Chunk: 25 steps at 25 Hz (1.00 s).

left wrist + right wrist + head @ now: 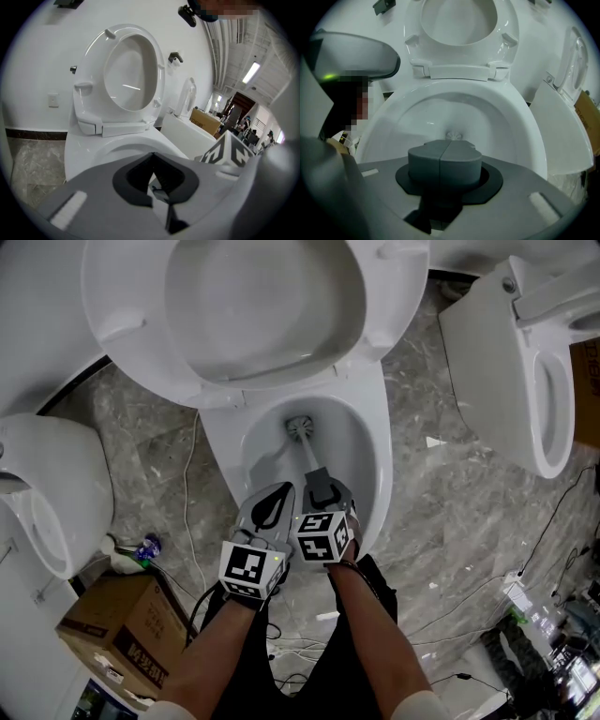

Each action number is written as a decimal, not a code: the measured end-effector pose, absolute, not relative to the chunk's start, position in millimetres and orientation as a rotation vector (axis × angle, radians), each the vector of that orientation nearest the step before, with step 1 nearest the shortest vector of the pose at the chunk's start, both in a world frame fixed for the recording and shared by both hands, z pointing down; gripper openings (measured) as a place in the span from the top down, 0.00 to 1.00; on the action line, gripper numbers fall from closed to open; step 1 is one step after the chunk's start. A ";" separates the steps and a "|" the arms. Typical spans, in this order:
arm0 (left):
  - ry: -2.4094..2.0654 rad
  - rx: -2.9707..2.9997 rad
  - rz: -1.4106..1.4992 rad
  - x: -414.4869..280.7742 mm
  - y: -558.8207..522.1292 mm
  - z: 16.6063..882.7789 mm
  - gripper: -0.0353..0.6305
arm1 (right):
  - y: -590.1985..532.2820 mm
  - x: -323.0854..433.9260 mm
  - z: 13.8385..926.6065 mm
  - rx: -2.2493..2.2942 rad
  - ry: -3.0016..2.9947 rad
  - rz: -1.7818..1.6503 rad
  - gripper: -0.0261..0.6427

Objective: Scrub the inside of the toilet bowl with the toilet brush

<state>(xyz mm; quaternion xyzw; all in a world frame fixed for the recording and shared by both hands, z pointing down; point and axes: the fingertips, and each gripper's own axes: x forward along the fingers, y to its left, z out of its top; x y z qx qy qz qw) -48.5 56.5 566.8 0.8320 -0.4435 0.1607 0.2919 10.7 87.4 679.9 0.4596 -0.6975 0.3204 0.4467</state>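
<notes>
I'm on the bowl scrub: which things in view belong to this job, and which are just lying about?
In the job:
toilet bowl; toilet brush, head down in it; right gripper, shut on the brush handle; raised seat.

Lying about:
cardboard box; second toilet at right; cable on the floor; left gripper, shut, holding nothing.

Nearly everything here is white: the bowl (380,456), the seat (122,296) and the other toilets (487,343) on both sides. The brush (300,428) has a pale grey-white head on a dark grey stick. The left tongs (273,505) and right tongs (322,486) are plain grey, and their cubes (325,535) have black-and-white square patterns. The floor (450,521) is grey marble-look with pale veins. The box (112,624) is brown cardboard with black print.
</notes>
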 end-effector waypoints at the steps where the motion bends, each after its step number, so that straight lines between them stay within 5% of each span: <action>1: -1.184 2.210 0.427 -48.8 55.6 568.4 0.94 | 87.4 9.6 682.1 1.137 -1.725 0.785 0.72; 25: -1.127 2.215 0.455 -55.5 69.8 515.9 0.94 | 122.6 30.5 621.8 1.161 -1.742 0.869 0.72</action>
